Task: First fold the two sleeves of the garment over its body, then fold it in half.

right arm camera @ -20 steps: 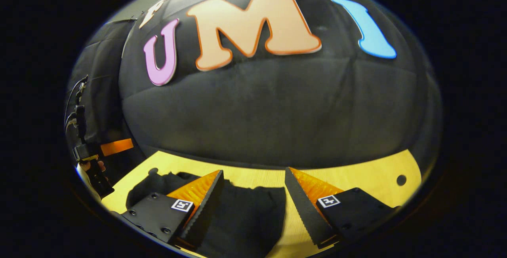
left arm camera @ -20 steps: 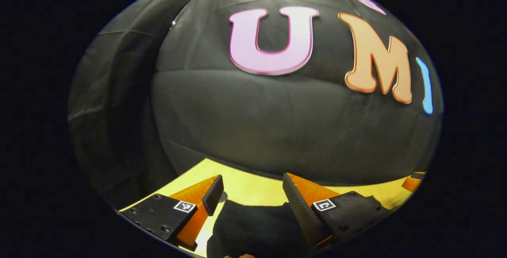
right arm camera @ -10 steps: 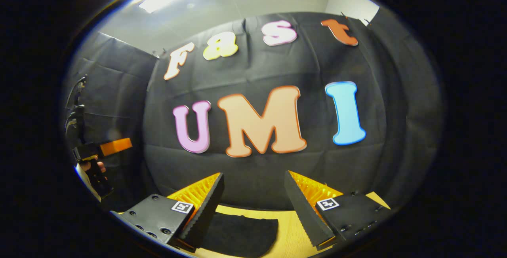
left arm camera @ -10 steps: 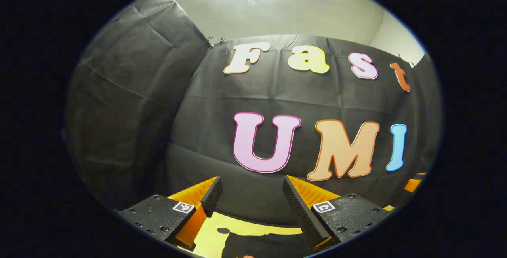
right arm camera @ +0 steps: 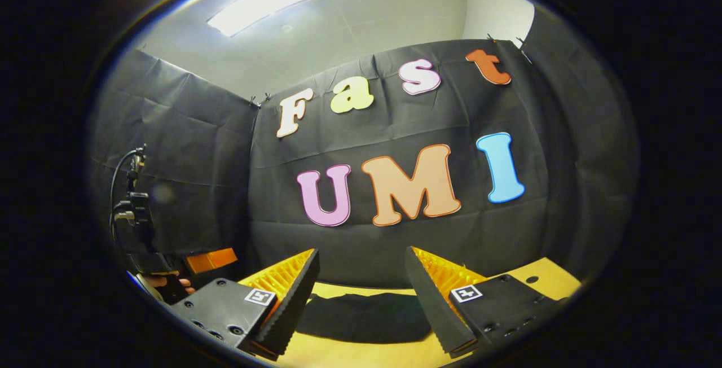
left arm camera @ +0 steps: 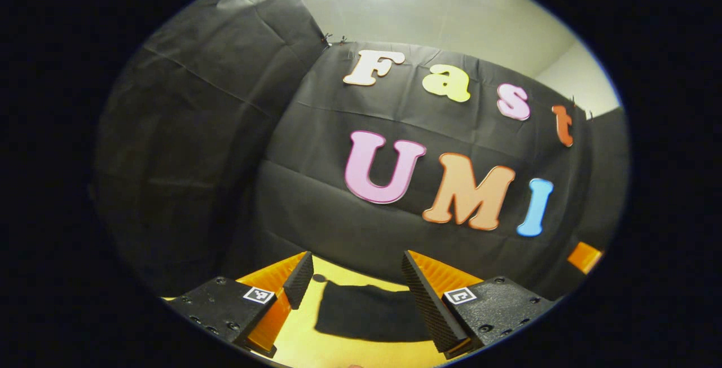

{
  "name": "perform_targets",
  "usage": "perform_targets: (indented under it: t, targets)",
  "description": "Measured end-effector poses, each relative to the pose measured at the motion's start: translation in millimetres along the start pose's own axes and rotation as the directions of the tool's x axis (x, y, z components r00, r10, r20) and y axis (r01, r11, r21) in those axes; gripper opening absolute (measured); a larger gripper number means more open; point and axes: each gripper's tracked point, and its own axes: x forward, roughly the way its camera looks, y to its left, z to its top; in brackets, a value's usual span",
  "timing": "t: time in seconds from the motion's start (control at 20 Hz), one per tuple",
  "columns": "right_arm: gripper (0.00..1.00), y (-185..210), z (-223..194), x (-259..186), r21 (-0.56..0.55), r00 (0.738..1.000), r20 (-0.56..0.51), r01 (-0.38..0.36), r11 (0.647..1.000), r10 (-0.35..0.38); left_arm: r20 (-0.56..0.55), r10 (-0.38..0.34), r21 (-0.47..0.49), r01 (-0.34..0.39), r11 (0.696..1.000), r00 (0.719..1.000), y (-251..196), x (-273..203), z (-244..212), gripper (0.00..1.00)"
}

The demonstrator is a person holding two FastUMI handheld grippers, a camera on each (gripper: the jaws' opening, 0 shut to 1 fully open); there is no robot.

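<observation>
In the left gripper view, the left gripper [left arm camera: 352, 289] hangs spread and empty above the table [left arm camera: 299, 340], now tilted so the garment [left arm camera: 369, 312], cut off low in the frame half a second ago, lies whole between its fingers as a dark folded block, long axis left to right.

In the right gripper view, the right gripper [right arm camera: 361, 294] is likewise parted, gripping nothing; the garment [right arm camera: 361, 317] lies flat beyond it, and more ceiling shows than before. The left gripper [right arm camera: 210, 259] sits lower at left.
</observation>
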Motion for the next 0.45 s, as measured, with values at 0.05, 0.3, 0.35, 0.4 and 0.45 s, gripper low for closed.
perform_targets:
  t: [0.05, 0.3, 0.35, 0.4, 0.45]
  targets:
    - [0.96, 5.5, -3.7, 1.7, -0.012, 1.000, -0.003, -0.008, 1.000, 0.008, -0.005, -0.009, 0.012, 0.009, 1.000, 1.000, -0.5, -1.4, 0.3, 0.92]
    - [0.96, 2.0, -8.4, 5.3, -0.047, 1.000, -0.030, 0.004, 0.999, -0.005, -0.006, -0.053, 0.038, 0.053, 0.998, 0.999, -11.9, 1.4, 2.4, 0.92]
    - [0.96, 1.2, -7.1, 4.7, -0.032, 1.000, -0.026, 0.008, 0.999, -0.009, -0.003, -0.061, 0.048, 0.061, 0.997, 0.998, -14.3, 2.7, 4.0, 0.92]
    - [0.99, -1.6, -8.2, 5.7, -0.022, 1.000, -0.027, 0.013, 1.000, -0.014, -0.009, -0.070, 0.060, 0.070, 0.996, 0.998, -15.9, 5.3, 1.3, 0.92]
    - [0.99, -4.2, -8.7, 5.8, -0.018, 0.999, -0.030, 0.023, 1.000, -0.023, -0.018, -0.077, 0.073, 0.078, 0.994, 0.997, -16.4, 6.1, -2.0, 0.92]
